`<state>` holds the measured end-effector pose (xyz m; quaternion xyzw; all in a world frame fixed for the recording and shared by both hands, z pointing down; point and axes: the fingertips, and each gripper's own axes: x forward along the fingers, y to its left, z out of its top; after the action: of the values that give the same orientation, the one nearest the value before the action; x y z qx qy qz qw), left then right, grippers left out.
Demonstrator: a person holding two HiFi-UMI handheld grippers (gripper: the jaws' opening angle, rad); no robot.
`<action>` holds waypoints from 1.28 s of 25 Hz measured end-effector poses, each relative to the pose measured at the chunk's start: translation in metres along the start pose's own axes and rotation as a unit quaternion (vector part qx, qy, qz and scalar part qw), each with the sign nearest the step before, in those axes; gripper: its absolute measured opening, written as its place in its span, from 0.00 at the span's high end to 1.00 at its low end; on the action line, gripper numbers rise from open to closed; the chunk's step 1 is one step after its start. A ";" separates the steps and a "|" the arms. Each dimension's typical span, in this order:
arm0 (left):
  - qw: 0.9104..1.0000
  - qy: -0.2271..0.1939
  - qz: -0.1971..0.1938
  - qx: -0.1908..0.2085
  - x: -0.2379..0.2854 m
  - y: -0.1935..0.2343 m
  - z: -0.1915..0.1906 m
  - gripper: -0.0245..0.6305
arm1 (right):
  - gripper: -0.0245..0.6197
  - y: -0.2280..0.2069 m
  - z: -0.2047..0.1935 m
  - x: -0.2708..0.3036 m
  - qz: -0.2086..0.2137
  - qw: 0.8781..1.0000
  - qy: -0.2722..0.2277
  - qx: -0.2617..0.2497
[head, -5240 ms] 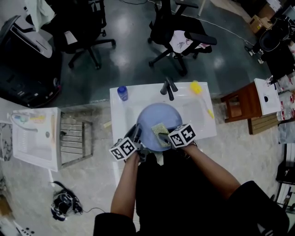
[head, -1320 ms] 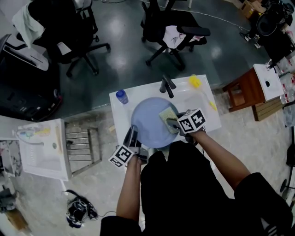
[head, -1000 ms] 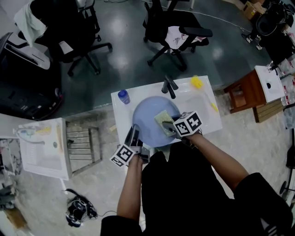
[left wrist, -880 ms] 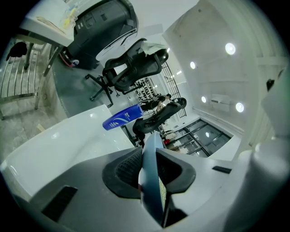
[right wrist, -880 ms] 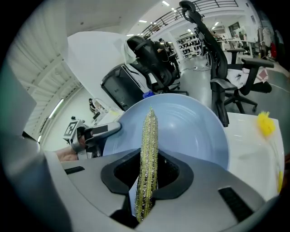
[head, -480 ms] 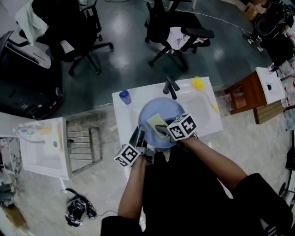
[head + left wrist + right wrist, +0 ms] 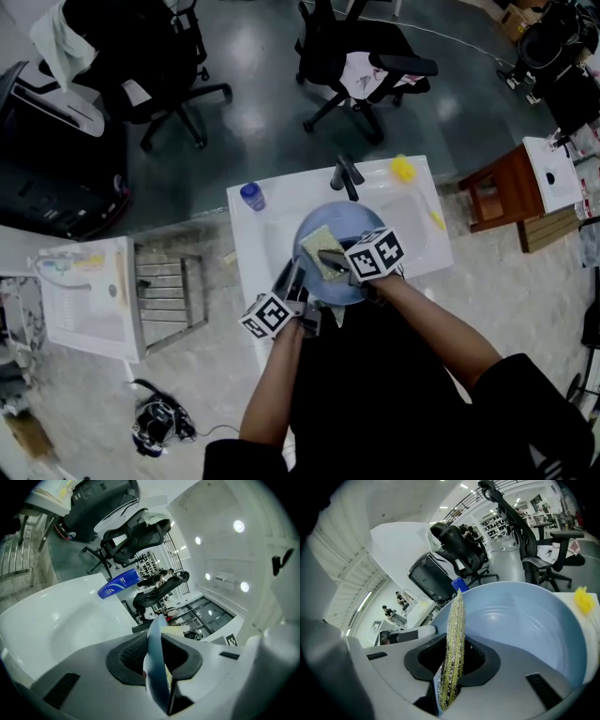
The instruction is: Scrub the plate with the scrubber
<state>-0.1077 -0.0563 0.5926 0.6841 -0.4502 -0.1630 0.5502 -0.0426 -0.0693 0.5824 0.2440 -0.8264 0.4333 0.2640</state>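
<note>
The round blue plate (image 7: 349, 277) is held over the white sink (image 7: 253, 239). My left gripper (image 7: 294, 283) is shut on its near-left rim; in the left gripper view the plate (image 7: 154, 658) runs edge-on between the pads. My right gripper (image 7: 334, 262) is shut on the yellow-green scrubber (image 7: 320, 251), which lies against the plate's face, left of centre. In the right gripper view the scrubber (image 7: 454, 634) stands edge-on in the jaws, with the plate's hollow (image 7: 525, 620) just behind it.
The dark faucet (image 7: 345, 176) stands at the sink's far rim, close behind the plate. A blue bottle (image 7: 250, 195) is on the far left corner and a yellow item (image 7: 403, 169) on the far right. Office chairs (image 7: 366, 56) stand beyond; a brown stool (image 7: 487, 202) is to the right.
The plate and my left gripper have shifted to the right over the sink. The scrubber has slid left across the plate's face.
</note>
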 end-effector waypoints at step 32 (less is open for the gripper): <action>0.992 0.048 0.119 0.000 0.034 0.044 -0.073 0.87 | 0.86 -0.165 -0.014 -0.126 -0.018 0.999 -0.049 0.015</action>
<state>-0.0565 -0.0388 0.6663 0.6323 -0.5017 -0.0636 0.5869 0.1588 -0.1189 0.6044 0.2838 -0.8273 0.4283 0.2269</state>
